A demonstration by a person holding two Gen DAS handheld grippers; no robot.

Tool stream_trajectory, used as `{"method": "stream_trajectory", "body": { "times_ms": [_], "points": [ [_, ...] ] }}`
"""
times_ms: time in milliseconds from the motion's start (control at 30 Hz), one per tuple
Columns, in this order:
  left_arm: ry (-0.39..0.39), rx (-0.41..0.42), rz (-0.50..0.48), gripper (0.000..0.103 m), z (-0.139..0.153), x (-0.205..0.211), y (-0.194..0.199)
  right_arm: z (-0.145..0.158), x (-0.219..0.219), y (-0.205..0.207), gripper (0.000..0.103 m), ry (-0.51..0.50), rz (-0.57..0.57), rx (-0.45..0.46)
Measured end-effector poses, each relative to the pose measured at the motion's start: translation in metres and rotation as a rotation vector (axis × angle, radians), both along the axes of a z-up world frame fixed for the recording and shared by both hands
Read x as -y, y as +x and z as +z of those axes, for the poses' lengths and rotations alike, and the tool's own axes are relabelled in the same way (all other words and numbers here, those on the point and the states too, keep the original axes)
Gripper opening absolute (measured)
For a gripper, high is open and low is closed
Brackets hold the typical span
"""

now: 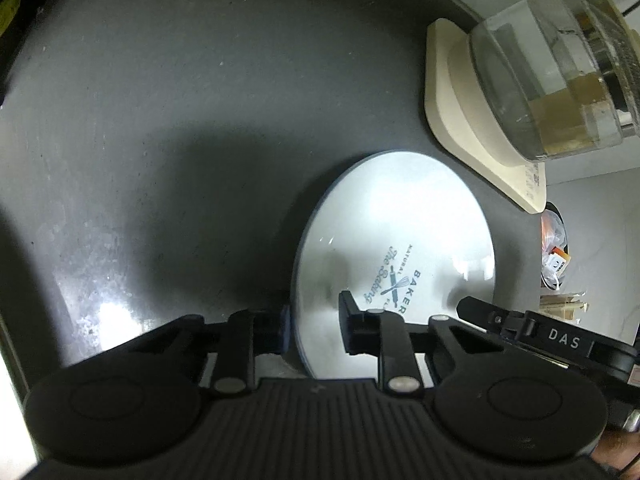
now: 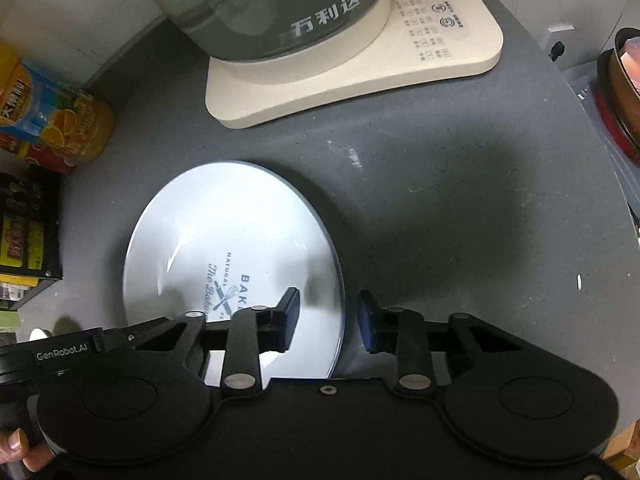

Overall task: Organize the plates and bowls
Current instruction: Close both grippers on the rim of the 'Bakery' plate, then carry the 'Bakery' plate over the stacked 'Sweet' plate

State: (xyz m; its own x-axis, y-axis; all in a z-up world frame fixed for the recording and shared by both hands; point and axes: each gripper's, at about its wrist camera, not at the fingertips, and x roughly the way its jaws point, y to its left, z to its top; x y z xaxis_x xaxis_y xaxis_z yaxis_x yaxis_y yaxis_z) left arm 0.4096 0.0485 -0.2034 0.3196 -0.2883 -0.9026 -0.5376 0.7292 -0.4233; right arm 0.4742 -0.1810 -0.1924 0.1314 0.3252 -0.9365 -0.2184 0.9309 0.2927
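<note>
A: Around the plate [image 2: 224, 220]?

B: On a dark grey tabletop [image 1: 160, 120], matte and finely speckled, scuffed pale in spots. Behind it, a cream kettle base [image 2: 360, 72] with rounded corners, rows of small printed buttons and a red lit display. On that base, a clear glass kettle [image 2: 260, 0] with white characters printed on its wall. Off to the left, an orange juice bottle [image 2: 52, 120] with a blue and yellow label, and beside it a black wire rack [image 2: 28, 232] packed with boxes. At the far right edge, a round dark pot with a red rim [image 2: 624, 92].

A: Anything in the way?

B: Nothing over the plate but gripper fingers and their shadows. Kettle base near, not touching. Bottle and rack well apart.

A: And the plate as such?

B: Round, white, glossy, shallow, thin bluish rim, lying flat. Blue print in the middle: a crossed whisk and rolling pin, with lettering around them. Bright glare on the glaze.

A: Left gripper [image 1: 314, 320]?

B: Black linkage arms, blue pads. Astride the plate's left rim: one finger outside on the table, just beside the edge, the other over the white face near the print. Jaws narrowed but parted, no clear squeeze on the rim.

A: Right gripper [image 2: 328, 316]?

B: Same build, astride the opposite rim. One finger over the plate, the other outside above the table, with a sliver of grey between pad and edge. Parted too, rim in the gap, not pinched.
</note>
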Motion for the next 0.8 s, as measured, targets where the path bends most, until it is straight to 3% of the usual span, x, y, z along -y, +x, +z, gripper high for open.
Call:
{"method": "stream_trajectory", "body": {
  "times_ms": [67, 433, 800],
  "points": [
    [-0.004, -0.002, 0.009, 0.016, -0.003, 0.000, 0.001, -0.002, -0.001, 0.001, 0.027, 0.000, 0.011, -0.003],
    [-0.020, -0.001, 0.030, 0.010, -0.004, -0.005, -0.005, -0.004, 0.000, 0.003, 0.018, 0.014, 0.034, 0.019],
    [-0.009, 0.056, 0.089, 0.008, 0.016, -0.013, -0.019, 0.023, 0.017, -0.008, 0.006, 0.173, 0.014, 0.090]
  ]
}}
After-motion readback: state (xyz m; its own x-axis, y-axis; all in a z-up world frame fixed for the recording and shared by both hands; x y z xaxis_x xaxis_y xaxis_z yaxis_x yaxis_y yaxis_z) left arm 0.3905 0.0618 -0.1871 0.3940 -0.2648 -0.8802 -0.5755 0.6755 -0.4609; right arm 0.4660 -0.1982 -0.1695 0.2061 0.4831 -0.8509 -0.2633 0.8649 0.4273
